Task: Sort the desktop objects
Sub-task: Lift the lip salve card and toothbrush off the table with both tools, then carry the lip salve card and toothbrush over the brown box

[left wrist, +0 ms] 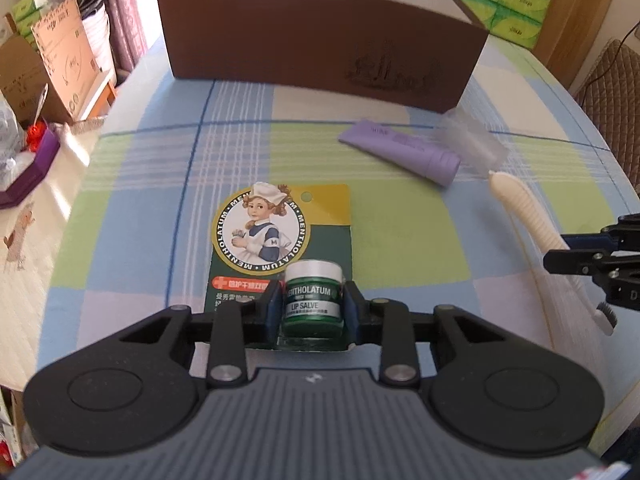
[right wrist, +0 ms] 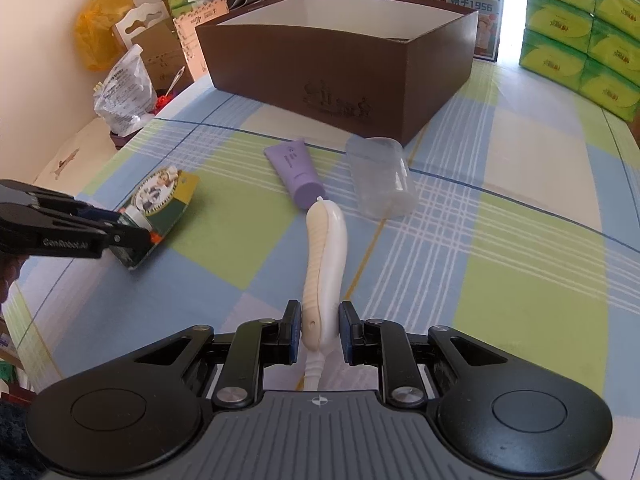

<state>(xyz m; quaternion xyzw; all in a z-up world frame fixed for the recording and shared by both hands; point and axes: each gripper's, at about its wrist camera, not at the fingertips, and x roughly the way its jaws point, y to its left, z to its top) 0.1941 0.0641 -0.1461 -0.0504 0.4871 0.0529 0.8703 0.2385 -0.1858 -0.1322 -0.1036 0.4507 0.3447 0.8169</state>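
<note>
My left gripper [left wrist: 312,304] is shut on the green Mentholatum lip salve jar [left wrist: 313,294] on its backing card [left wrist: 280,236], low over the checked tablecloth. My right gripper [right wrist: 319,330] has its jaws around the handle of a white toothbrush [right wrist: 324,256], with small gaps either side. A purple tube [right wrist: 298,174] and a clear plastic cup [right wrist: 380,178] lie past the toothbrush. The open brown box [right wrist: 340,64] stands behind them. In the right wrist view the left gripper [right wrist: 132,236] and the card [right wrist: 160,204] are at the left.
Green tissue packs [right wrist: 580,32] are stacked at the back right. Cardboard boxes [left wrist: 60,68] and bags [right wrist: 124,92] stand beyond the table's left edge. A chair [left wrist: 612,96] is at the right. The table edge [left wrist: 72,208] curves close on the left.
</note>
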